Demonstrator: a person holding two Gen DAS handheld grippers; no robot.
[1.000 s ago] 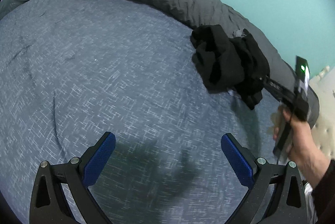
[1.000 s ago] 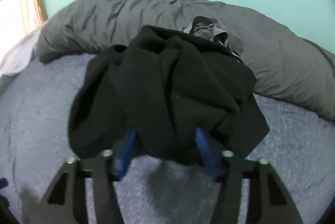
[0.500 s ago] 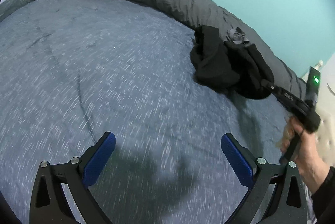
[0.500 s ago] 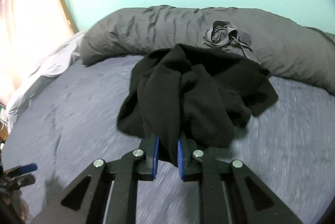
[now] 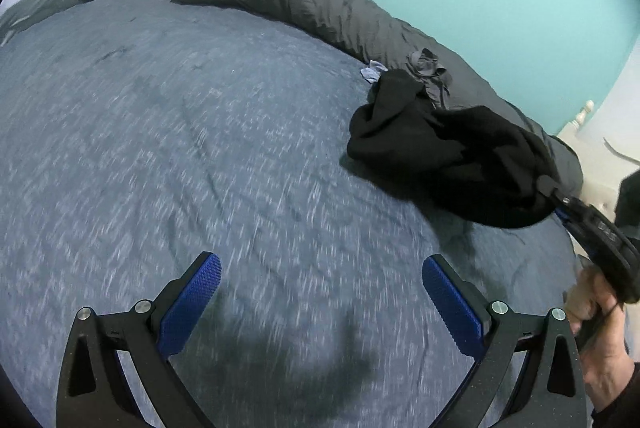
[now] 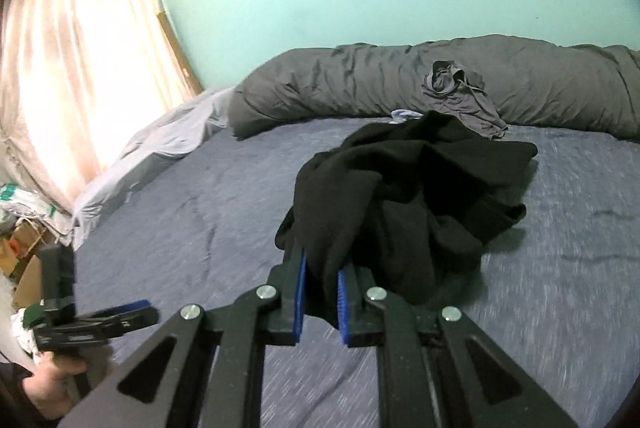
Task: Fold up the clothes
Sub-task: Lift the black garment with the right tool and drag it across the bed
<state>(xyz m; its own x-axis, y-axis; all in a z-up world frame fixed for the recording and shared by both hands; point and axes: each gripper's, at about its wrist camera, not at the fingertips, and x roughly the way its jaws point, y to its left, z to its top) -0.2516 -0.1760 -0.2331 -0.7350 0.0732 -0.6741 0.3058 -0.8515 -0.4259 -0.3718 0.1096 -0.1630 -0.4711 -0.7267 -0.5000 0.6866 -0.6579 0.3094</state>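
A: Which way is the crumpled black fleece garment (image 6: 408, 196) lying?

B: Its long axis is running from the right gripper (image 6: 320, 288) away toward the long rolled grey duvet (image 6: 400, 84) at the far edge of the bed. The near end is rising into the blue-padded fingers (image 6: 298, 292); the far end is resting on the blue heathered bedspread (image 6: 200, 212).

A: How is it looking?

B: It is bunching into thick folds, with no sleeve or collar I can tell apart. One flap is spreading flat toward the right in the right wrist view.

A: And the fingers?

B: The right ones are pinching a fold of the garment between them. The left gripper (image 5: 320, 292) is hanging with its fingers spread wide over bare bedspread, gripping nothing, well apart from the garment.

A: Anything lying near it?

B: A small grey wadded garment (image 6: 460, 88) is sitting on the duvet just behind it, and a pale blue scrap of cloth (image 6: 404, 115) is showing at its far edge. A cream curtain (image 6: 76, 76) is hanging at the left.
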